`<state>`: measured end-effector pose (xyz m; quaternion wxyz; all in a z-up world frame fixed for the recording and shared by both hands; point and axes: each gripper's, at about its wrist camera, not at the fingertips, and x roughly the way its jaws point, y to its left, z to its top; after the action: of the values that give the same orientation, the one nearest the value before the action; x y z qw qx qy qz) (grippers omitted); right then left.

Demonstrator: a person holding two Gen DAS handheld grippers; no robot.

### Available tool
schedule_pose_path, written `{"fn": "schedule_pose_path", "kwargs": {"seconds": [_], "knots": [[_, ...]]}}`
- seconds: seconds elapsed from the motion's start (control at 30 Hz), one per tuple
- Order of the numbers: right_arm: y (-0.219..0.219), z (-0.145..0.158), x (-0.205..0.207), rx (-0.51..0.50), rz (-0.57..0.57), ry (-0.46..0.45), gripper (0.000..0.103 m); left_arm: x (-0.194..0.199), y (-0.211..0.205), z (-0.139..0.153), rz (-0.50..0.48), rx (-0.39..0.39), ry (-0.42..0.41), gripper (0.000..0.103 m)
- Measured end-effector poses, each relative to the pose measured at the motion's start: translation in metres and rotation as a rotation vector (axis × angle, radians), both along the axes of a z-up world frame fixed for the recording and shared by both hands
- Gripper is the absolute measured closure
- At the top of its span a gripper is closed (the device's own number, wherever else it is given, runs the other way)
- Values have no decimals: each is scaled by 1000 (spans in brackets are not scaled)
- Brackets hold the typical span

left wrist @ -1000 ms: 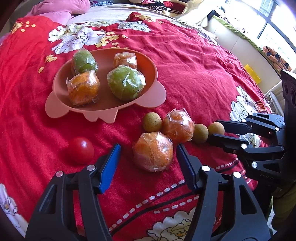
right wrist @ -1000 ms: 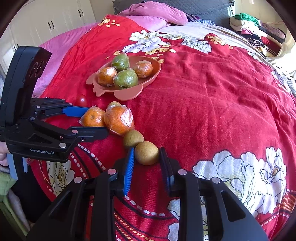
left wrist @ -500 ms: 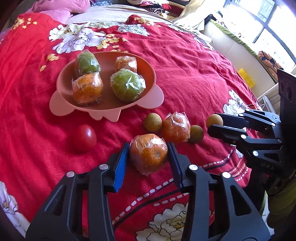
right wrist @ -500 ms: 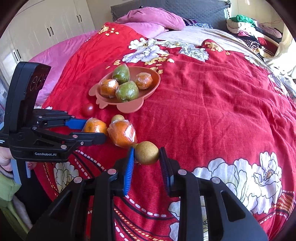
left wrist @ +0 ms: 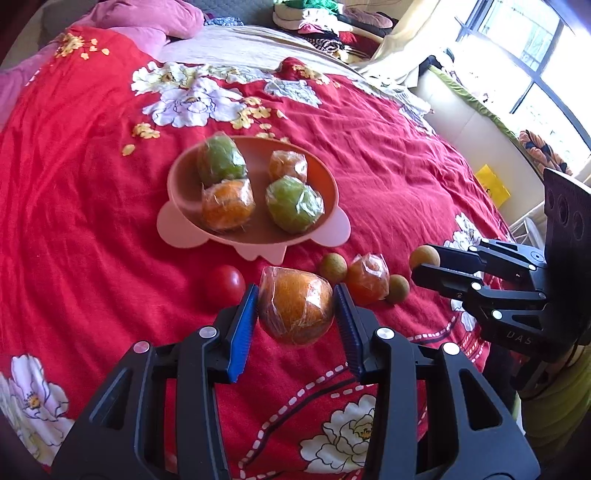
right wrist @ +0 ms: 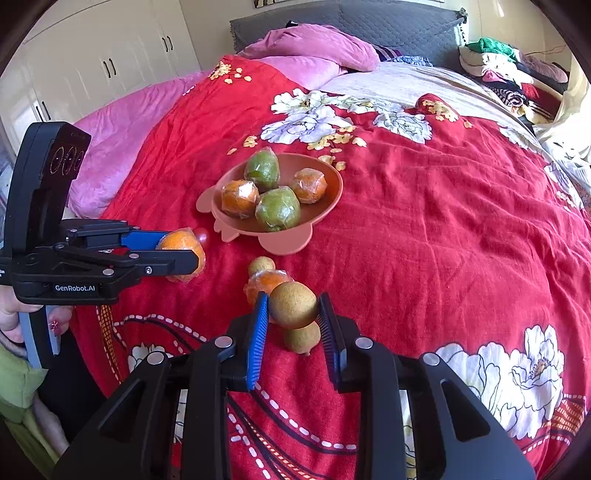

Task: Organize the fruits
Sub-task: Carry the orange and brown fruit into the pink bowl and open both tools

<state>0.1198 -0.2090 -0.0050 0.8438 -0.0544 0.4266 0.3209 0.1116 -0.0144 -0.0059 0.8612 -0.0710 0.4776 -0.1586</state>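
Observation:
My left gripper (left wrist: 295, 304) is shut on a plastic-wrapped orange (left wrist: 295, 306), lifted off the red bedspread. A small round brown fruit (right wrist: 293, 304) hangs in my right gripper (right wrist: 291, 306), which is shut on it. The pink plate (left wrist: 321, 177) beyond holds two wrapped green fruits (left wrist: 294, 208) and two wrapped oranges (left wrist: 228, 203). On the bedspread between plate and grippers lie a red tomato (left wrist: 224, 284), a wrapped orange (left wrist: 368, 278) and two small brown fruits (left wrist: 333, 266). From the right wrist the left gripper (right wrist: 184, 251) shows at the left with its orange (right wrist: 181, 243).
The red flowered bedspread (right wrist: 443, 229) covers the bed. Pink pillows (right wrist: 314, 48) and a grey headboard (right wrist: 388, 26) lie at the far end, folded clothes (right wrist: 509, 70) at the far right. A hand (right wrist: 14, 317) grips the left handle. White wardrobes (right wrist: 92, 59) stand at left.
The left jaws closed on the wrapped orange and lifted it off the bedspread. The right gripper rose with its brown fruit, leaving another brown fruit on the bedspread below.

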Motion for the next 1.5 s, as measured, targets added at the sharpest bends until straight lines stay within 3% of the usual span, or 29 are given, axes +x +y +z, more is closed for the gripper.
{"fn": "schedule_pose_path", "kwargs": {"seconds": [0.47, 0.9, 1.5], "knots": [[16, 14, 22, 23, 6, -28, 77, 27, 21, 17, 46, 3, -34, 70], [21, 25, 54, 35, -12, -50, 77, 52, 9, 5, 19, 5, -12, 72], [32, 10, 80, 25, -16, -19, 77, 71, 9, -11, 23, 65, -10, 72]]}}
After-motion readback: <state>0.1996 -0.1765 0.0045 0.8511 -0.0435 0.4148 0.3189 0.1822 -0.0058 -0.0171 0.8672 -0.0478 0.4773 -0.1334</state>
